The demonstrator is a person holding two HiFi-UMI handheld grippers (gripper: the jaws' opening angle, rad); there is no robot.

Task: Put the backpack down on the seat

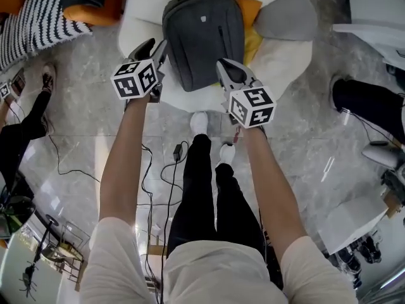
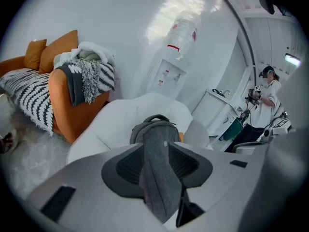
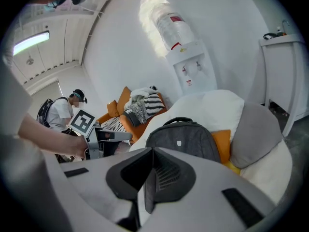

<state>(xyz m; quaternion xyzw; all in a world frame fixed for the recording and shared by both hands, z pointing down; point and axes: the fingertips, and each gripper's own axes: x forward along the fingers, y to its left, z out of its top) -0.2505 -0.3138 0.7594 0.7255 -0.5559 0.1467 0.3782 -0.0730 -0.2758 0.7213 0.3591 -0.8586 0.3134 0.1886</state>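
A dark grey backpack [image 1: 202, 33] stands propped against the back of a white fluffy seat [image 1: 142, 11], handle at the top. My left gripper [image 1: 152, 46] hovers at its lower left corner, open, not touching it. In the left gripper view the backpack [image 2: 157, 129] shows through the wide gap of the left gripper [image 2: 157, 148]. My right gripper [image 1: 226, 66] hangs by the lower right corner. Its jaws stand narrowly apart in the right gripper view, where the right gripper [image 3: 151, 152] has nothing between its pads and the backpack [image 3: 186, 139] rests beyond on the seat [image 3: 212, 105].
A grey cushion [image 1: 288, 14] and a yellow-orange cushion [image 1: 252, 24] lie beside the backpack. An orange sofa [image 2: 72, 115] with a striped throw [image 1: 38, 18] stands left. Cables [image 1: 171, 170] run across the marble floor. Another person [image 2: 265, 95] stands by, and a water dispenser [image 2: 169, 71] is behind.
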